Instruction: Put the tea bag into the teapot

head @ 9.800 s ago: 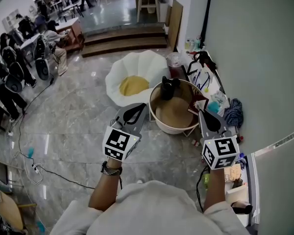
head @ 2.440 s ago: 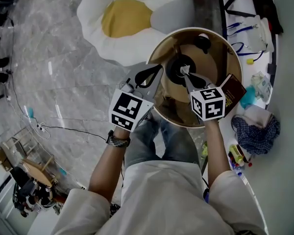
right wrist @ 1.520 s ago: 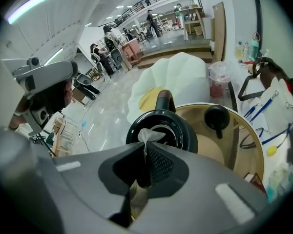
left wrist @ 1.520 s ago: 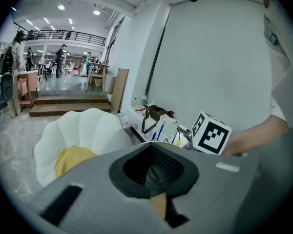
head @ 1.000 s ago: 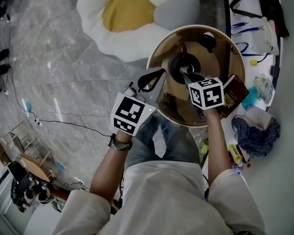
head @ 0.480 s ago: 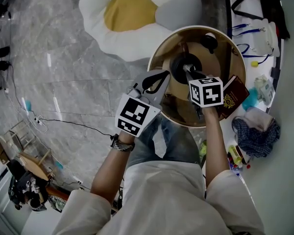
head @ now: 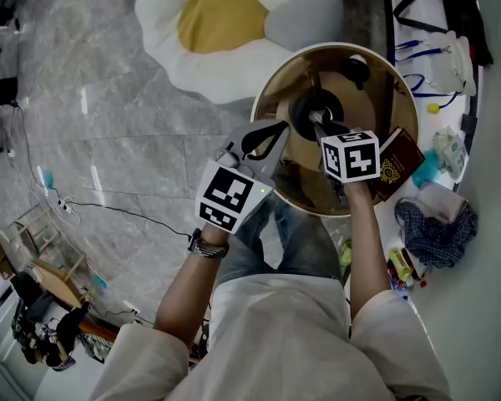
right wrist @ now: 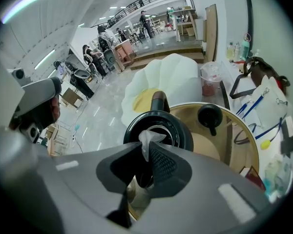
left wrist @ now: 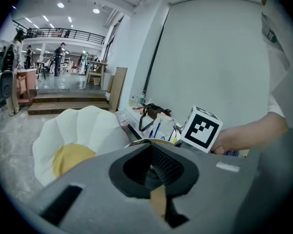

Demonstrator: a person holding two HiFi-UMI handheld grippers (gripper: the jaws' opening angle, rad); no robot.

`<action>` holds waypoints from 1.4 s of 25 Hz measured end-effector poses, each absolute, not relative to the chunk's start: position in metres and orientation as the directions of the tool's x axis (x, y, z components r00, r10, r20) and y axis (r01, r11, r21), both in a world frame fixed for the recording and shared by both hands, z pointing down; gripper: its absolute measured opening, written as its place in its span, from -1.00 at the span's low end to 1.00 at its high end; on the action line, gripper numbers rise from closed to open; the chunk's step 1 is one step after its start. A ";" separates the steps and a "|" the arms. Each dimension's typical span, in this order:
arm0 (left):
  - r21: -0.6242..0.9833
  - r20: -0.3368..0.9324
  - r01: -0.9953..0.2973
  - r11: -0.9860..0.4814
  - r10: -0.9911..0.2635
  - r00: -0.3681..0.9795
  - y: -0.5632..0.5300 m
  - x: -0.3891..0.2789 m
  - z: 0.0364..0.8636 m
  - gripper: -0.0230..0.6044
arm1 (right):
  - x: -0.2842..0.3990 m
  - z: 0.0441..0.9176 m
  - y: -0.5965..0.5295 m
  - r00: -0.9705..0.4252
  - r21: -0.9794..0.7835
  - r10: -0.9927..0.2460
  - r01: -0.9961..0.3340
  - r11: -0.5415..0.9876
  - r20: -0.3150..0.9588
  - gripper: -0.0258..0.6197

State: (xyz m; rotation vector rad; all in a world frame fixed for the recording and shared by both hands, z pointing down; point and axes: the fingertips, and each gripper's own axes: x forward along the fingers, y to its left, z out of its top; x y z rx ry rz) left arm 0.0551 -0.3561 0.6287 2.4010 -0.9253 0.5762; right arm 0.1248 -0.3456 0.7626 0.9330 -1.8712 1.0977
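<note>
Two grippers at table. Right gripper [right wrist: 145, 149] pinched narrow on tea bag [right wrist: 148, 135], white corner poking above tips, directly over open mouth of teapot [right wrist: 183, 136]. Bag not yet let go; release looks next. Lid [right wrist: 210, 115] off, lying far of teapot on table [right wrist: 246, 150]. Left gripper [left wrist: 150, 147] closed, empty, left of teapot. Earliest frame: person stood back, both grippers short of table. Last half second: barely any shift.

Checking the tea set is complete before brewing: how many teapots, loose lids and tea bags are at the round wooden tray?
teapot: 1
lid: 1
tea bag: 1, pinched in the right gripper over the teapot's opening
Total: 3
</note>
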 end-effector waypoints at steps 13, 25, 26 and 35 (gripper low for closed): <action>0.296 0.529 -0.709 -0.640 -0.507 0.680 -0.348 0.060 0.625 -0.92 | 0.133 0.757 -0.343 -0.444 -0.348 -0.216 -0.862 0.369 0.870 -0.63; 0.288 0.493 -0.718 -0.633 -0.545 0.678 -0.353 0.055 0.603 -0.92 | 0.135 0.724 -0.342 -0.415 -0.298 -0.238 -0.863 0.408 0.878 -0.71; 0.288 0.489 -0.718 -0.634 -0.547 0.680 -0.353 0.055 0.600 -0.92 | 0.137 0.718 -0.342 -0.410 -0.288 -0.245 -0.865 0.411 0.879 -0.72; 0.265 0.453 -0.701 -0.662 -0.557 0.697 -0.339 0.045 0.559 -0.92 | 0.147 0.644 -0.339 -0.370 -0.210 -0.390 -0.895 0.394 0.843 -0.86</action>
